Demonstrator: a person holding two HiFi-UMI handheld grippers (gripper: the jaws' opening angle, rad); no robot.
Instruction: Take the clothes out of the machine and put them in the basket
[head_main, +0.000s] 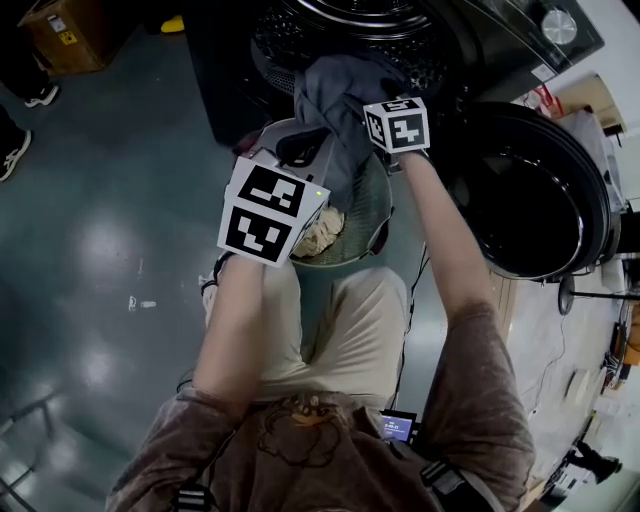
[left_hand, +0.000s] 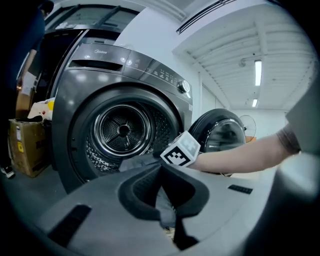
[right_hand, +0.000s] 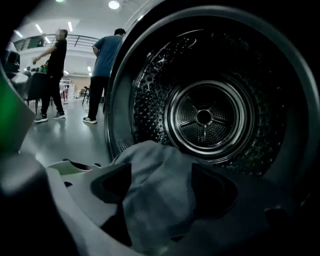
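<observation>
Grey-blue fabric is the whole business at this moment: one grey garment (head_main: 338, 95) hangs out over the lower lip of the machine's (left_hand: 75, 100) round opening and trails down toward the basket (head_main: 378, 215), which stands on the floor just in front of the machine, below that opening. The left gripper (left_hand: 162, 172) has its jaws closed together on a thin fold of the garment, and a strip of it hangs down between the pads over the basket's left side. The right gripper (right_hand: 162, 182) is up at the opening with its jaws spread wide and a rounded bulge of the same cloth lying between them. Its pads (right_hand: 117, 182) stand off to either side and do not look to be pressing the cloth, so I read it as unclamped. Beyond it the drum (right_hand: 204, 117) looks bare, though its lowest part is hidden behind the cloth. A pale beige cloth (head_main: 322, 235) already lies in the basket. The step in hand seems to be getting the rest of this garment over the lip. To do it well, the right gripper should close on a thick gather of cloth close to the lip rather than a loose edge, then lift it clear of the door seal so nothing snags. It can then carry the cloth out while the left holds its fold over the basket's middle, so the trailing end drops inside the rim and not onto the floor. The open door (head_main: 540, 190) stands off to the right, out of the way.
</observation>
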